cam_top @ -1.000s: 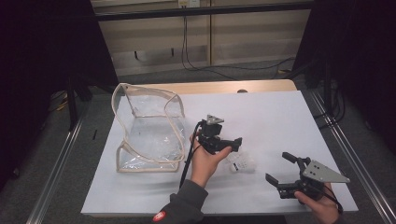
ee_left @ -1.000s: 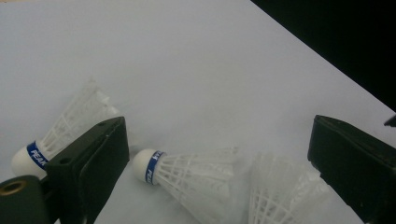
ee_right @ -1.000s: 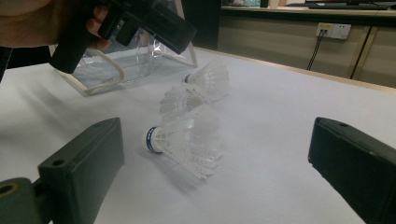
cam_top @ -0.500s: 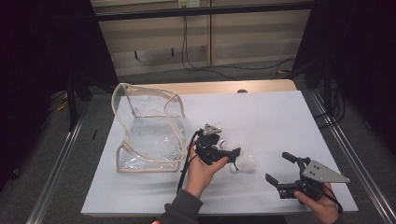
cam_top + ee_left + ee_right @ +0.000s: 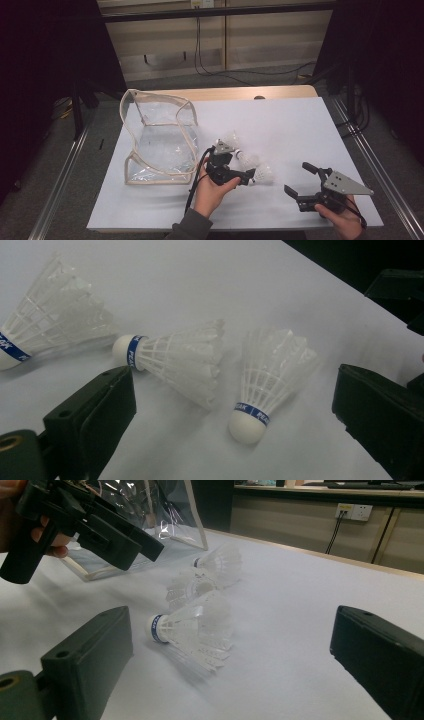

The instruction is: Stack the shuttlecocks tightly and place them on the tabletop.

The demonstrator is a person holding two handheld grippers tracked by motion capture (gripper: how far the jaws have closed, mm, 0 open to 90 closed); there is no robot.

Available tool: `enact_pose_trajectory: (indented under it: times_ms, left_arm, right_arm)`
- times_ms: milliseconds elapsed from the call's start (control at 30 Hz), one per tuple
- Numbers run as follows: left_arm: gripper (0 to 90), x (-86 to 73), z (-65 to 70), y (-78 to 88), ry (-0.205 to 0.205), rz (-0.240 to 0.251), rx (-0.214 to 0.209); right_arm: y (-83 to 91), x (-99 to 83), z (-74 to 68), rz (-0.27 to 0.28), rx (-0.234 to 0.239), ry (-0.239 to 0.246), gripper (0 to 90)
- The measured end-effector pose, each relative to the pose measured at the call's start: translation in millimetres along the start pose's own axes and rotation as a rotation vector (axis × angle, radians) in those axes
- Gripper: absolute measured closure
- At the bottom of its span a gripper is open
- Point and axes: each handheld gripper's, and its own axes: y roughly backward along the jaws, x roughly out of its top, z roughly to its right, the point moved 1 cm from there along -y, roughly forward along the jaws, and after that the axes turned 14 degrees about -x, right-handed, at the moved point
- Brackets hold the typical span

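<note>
Three white shuttlecocks (image 5: 182, 362) with blue-banded cork tips lie close together on the white tabletop (image 5: 300, 125), right of a clear bag (image 5: 157, 137). The left gripper (image 5: 245, 176) hovers over them, fingers wide and empty, apparently not touching. The right gripper (image 5: 297, 181) rests near-right, fingers wide.

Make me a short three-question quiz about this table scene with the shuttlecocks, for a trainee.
1. How many shuttlecocks lie on the white table?
2. True or false: the left hand-held gripper is clamped on a shuttlecock.
3. Which lies at the table's left side? A) the clear zip bag B) the right hand-held gripper C) a racket

Key:
1. Three, each with a blue band at the cork.
2. False; its jaws stand open, near the shuttlecocks.
3. A
</note>
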Motion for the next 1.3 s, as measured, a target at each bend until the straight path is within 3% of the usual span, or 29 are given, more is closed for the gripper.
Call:
enact_pose_trajectory:
  times_ms: [167,633,967,1300]
  left_arm:
    - [3.7,-8.7,3.2,2.1,-0.031,-0.03,-0.034]
    - [3.7,-27.4,7.9,16.1,-0.065,-0.036,-0.111]
    - [3.7,-35.7,6.5,32.2,-0.093,-0.036,-0.133]
    - [3.7,-38.8,4.1,37.0,-0.111,-0.061,-0.151]
  right_arm:
    - [-0.2,-0.1,1.0,0.003,-0.005,-0.004,2.6]
    - [-1.6,0.7,-0.7,0.002,-0.005,0.005,2.6]
    - [-3.6,0.5,-0.5,-0.001,-0.005,0.007,2.6]
    - [-1.0,-0.6,1.4,-0.002,-0.016,0.006,2.6]
